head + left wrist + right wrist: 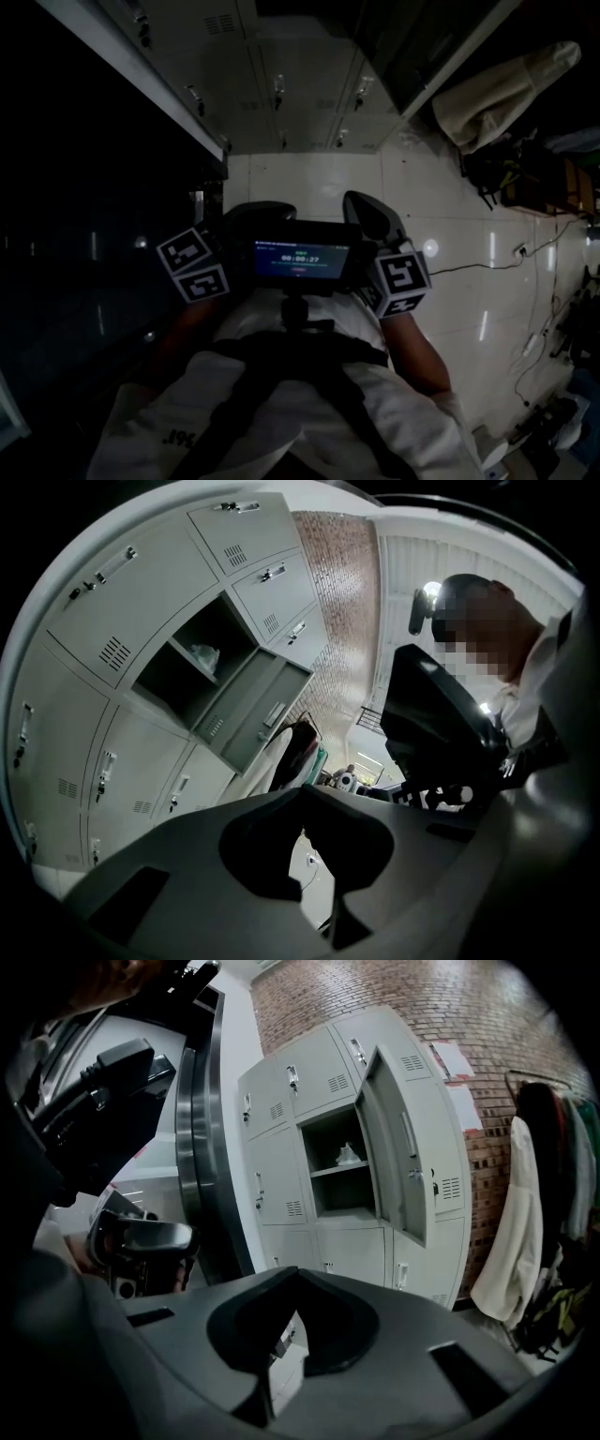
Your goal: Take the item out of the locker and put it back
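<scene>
At the left, we see the left gripper [302,797] with its two jaws brought together, tip to tip, and nothing between them. Beyond it stands a bank of grey metal lockers [103,621]. One locker compartment [178,672] is open, its door [267,710] swung out to the side. Inside, a small pale crumpled item [205,655] sits on the compartment's upper shelf, well apart from both grippers. The other locker doors we can see are closed.

In the middle of the head view, a small lit screen [302,260] on a chest mount sits between the two grippers, which are held close to the person's body.

To the right, the right gripper [294,1277] likewise has its jaws closed on nothing. It faces the open compartment from across a white tiled floor [450,328]. Right of the lockers we see a brick wall [450,1016]. Farthest right, a pale coat [511,1241] hangs beside darker clothes.
</scene>
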Demonstrator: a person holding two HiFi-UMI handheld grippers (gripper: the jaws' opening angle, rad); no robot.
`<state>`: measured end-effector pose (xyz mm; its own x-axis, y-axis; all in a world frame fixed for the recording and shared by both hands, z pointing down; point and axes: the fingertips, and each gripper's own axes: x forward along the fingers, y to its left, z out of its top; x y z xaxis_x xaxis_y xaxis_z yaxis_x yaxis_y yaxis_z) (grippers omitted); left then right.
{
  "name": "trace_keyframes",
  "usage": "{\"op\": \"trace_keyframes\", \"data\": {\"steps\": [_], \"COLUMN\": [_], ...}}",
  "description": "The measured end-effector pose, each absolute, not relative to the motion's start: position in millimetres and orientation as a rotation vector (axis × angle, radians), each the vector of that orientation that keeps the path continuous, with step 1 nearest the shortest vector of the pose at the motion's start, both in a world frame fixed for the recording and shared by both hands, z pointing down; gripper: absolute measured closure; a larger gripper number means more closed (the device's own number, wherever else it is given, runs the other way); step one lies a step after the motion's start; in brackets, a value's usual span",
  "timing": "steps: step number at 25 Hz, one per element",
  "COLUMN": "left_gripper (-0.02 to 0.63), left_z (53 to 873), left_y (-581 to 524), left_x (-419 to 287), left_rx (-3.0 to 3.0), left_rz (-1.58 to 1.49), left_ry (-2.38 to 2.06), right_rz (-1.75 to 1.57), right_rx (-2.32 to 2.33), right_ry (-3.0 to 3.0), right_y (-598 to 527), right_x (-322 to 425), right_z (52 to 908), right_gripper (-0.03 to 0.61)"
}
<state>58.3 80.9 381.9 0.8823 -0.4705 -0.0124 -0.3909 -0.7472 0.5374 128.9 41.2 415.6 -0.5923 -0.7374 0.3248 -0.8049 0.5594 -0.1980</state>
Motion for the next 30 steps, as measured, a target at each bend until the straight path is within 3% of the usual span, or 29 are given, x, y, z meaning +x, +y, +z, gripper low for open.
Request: {"op": "trace_keyframes", "data": {"steps": [30], "left_gripper": [0.614], "left_z": [378], "left_y": [93], "left_x": [19], "left_rx": [2.527], "left_rz": [-0.169], "left_ry": [-0.448], "right_rz": [0.532], "right_rx": [1.407], "right_ry": [-2.553], "right_y": [57], "right_x": [87], "right_z": [409], "right_gripper": [0.578]}}
